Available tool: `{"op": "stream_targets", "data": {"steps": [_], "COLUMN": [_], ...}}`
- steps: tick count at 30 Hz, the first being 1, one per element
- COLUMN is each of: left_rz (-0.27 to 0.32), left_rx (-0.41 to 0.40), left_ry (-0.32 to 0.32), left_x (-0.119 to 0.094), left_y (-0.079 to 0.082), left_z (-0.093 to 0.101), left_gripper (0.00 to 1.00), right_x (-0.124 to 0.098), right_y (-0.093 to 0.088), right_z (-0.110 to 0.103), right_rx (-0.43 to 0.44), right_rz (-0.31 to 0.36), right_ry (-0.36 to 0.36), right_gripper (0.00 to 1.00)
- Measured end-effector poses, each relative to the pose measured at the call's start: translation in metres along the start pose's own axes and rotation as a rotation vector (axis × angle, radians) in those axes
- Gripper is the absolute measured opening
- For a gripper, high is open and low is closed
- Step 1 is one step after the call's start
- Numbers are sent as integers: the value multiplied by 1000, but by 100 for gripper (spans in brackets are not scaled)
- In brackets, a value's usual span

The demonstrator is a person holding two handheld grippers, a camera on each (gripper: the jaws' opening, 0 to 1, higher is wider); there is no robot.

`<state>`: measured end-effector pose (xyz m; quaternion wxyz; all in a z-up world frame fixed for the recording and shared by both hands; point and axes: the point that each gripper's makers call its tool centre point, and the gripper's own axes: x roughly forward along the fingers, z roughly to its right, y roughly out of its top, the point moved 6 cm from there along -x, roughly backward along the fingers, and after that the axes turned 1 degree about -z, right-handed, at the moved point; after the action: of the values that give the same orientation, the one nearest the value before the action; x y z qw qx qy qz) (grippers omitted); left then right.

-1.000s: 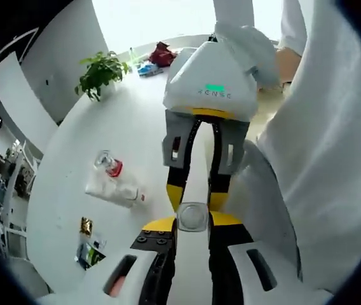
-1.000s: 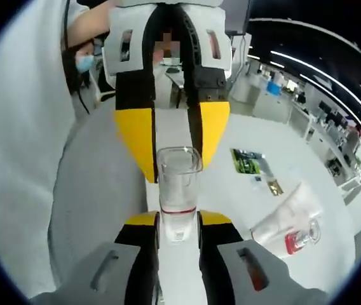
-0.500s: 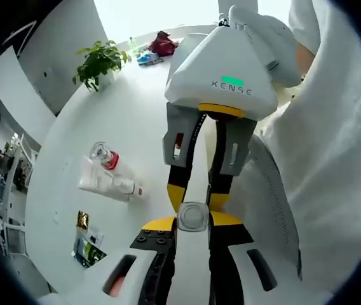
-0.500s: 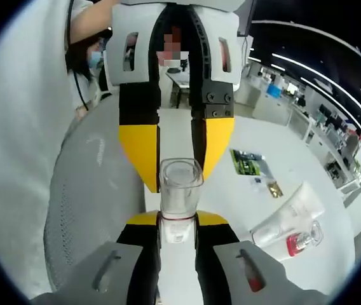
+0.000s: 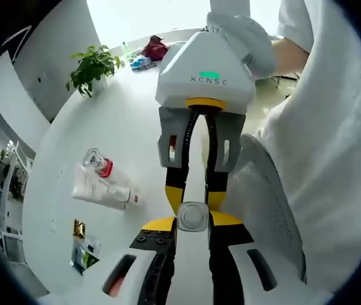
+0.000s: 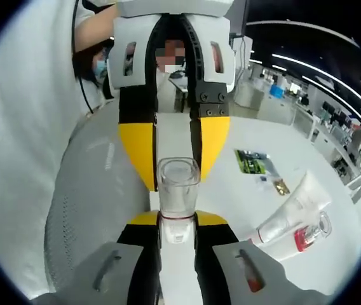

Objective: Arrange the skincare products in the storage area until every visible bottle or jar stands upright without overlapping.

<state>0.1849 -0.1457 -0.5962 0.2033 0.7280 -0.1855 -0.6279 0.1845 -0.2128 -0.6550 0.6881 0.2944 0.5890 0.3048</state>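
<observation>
both grippers, left (image 5: pixel 193 219) and right (image 6: pixel 178 222), clench one bottle (image 6: pixel 178 190) end to end above the bench (image 5: pixel 123 121), tube (image 5: pixel 101 190) lying nearby.

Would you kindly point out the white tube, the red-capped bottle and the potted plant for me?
white tube (image 5: pixel 98 190), left gripper view, middle of its body.
red-capped bottle (image 6: pixel 312 232), right gripper view, its clear body.
potted plant (image 5: pixel 91 67), left gripper view, its leaves.

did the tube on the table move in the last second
Cannot tell. The tube keeps its place beside the red-capped bottle and above the sachets; its shift across the view matches camera motion.
</observation>
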Motion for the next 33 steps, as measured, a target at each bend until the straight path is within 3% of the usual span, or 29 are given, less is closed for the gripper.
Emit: {"op": "stream_targets", "data": {"steps": [17, 33], "left_rz": [41, 134], "left_rx": [-1, -203], "left_ry": [-3, 15], "left_x": [19, 33], "left_y": [-4, -23], "left_z": [-13, -26], "left_gripper": [26, 50], "right_x": [7, 11], "right_y": [-22, -65], "right_z": [15, 38], "right_rx": [43, 142], "right_rz": [25, 39], "right_ry": [40, -9], "right_gripper": [18, 18]}}
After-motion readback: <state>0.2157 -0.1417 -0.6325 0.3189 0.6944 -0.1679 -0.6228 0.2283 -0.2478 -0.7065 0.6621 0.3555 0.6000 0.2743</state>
